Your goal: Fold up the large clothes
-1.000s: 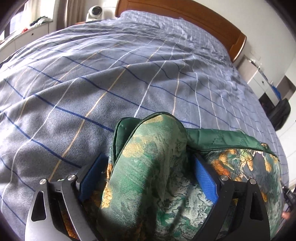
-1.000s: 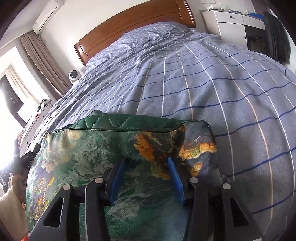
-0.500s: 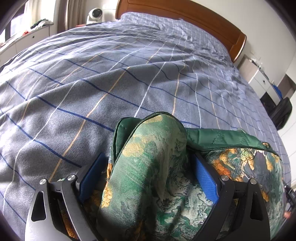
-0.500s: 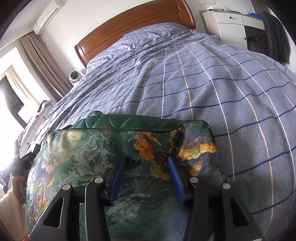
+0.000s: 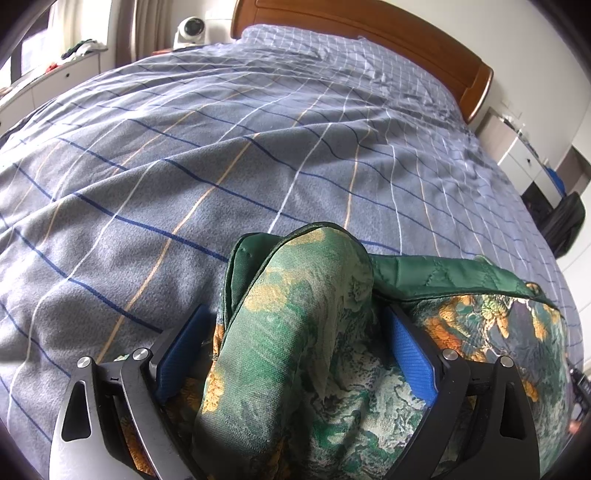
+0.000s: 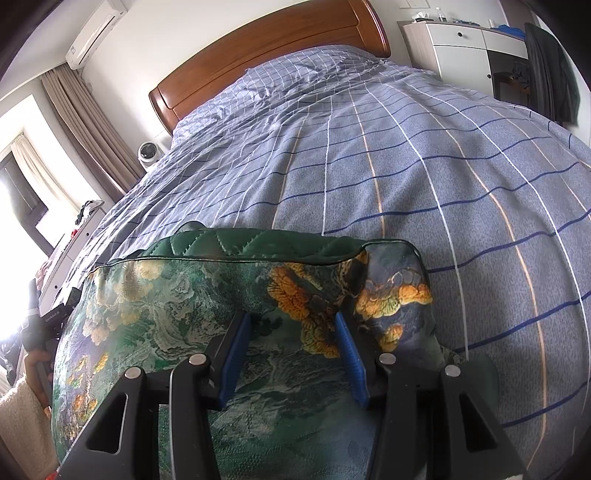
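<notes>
A thick green garment [image 5: 303, 295] with a gold and white floral print and a quilted dark green lining lies bunched at the near edge of the bed. My left gripper [image 5: 295, 317] is shut on a fat rolled fold of it, blue pads [image 5: 410, 350] on either side. In the right wrist view the same garment [image 6: 184, 295] spreads wide with its lining edge on top. My right gripper [image 6: 291, 319] is shut on a raised fold near the garment's right end. Cloth hides what lies under both grips.
The bed's blue-grey checked cover [image 5: 221, 155] stretches ahead to a wooden headboard [image 6: 266, 48]. A white fan [image 5: 190, 29] stands left of the bed and white cabinets [image 6: 461, 48] to the right. A person's hand [image 6: 37, 369] holds the other gripper's handle at far left.
</notes>
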Tool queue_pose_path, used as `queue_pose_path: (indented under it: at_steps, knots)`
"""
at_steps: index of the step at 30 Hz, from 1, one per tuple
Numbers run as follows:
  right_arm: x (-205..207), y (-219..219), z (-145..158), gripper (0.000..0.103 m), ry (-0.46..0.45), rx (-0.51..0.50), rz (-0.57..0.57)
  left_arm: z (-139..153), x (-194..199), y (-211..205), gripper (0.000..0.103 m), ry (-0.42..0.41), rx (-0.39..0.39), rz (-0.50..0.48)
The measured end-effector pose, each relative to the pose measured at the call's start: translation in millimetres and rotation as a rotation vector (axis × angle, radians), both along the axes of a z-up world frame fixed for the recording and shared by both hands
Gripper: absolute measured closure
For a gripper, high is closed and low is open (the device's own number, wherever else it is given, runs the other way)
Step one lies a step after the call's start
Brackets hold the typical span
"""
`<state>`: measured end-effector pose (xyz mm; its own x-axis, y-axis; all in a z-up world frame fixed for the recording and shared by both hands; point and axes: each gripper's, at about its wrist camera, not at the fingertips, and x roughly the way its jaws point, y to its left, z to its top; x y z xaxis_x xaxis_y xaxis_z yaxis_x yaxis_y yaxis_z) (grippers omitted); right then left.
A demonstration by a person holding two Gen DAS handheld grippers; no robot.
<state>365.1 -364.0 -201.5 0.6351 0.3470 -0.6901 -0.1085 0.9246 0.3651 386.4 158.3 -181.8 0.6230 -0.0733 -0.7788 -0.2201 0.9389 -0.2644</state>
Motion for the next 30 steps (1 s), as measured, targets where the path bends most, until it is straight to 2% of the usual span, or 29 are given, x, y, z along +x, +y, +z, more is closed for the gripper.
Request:
queue_pose_path:
  at_steps: [3,5,8,10,12,15,20,22,24,25,26,27,30]
  knots:
    - [0,0,0,0.055,0.000,0.002,-0.001,21,-8,0,0.009,0.000,-0.009,-0.024]
    - [0,-1,0,0.055,0.000,0.005,-0.002,44,-24,-8,0.009,-0.052,0.011,-0.055]
    - [0,-2,-1,0.055,0.000,0.010,-0.002,81,-57,-41,0.009,-0.134,0.095,-0.144]
    - [0,-3,-1,0.055,0.001,0.016,-0.002,97,-73,-73,0.007,-0.170,0.108,-0.229]
    - [0,-3,-1,0.055,0.001,0.020,-0.003,102,-77,-104,0.003,-0.167,0.106,-0.295]
    - [-1,-3,0,0.055,0.000,0.021,-0.005,102,-66,-142,0.003,-0.161,0.086,-0.379]
    - [-1,-3,0,0.055,0.000,0.020,-0.005,101,-56,-178,0.004,-0.181,0.131,-0.387]
    - [-1,-3,0,0.055,0.001,0.024,-0.005,94,-57,-197,0.004,-0.164,0.178,-0.432]
    - [-1,-3,0,0.055,-0.001,0.025,-0.005,70,-53,-217,0.004,-0.090,0.284,-0.477]
    - [-1,-2,0,0.055,-0.002,0.026,-0.005,57,-50,-222,0.004,-0.054,0.309,-0.484]
    - [-1,-3,0,0.055,-0.001,0.023,-0.005,41,-48,-221,0.002,-0.016,0.305,-0.493]
    - [-1,-3,0,0.055,-0.002,0.022,-0.005,30,-48,-216,0.001,-0.018,0.271,-0.489]
    - [-1,-2,0,0.055,-0.002,0.018,-0.005,27,-52,-206,0.001,-0.039,0.212,-0.473]
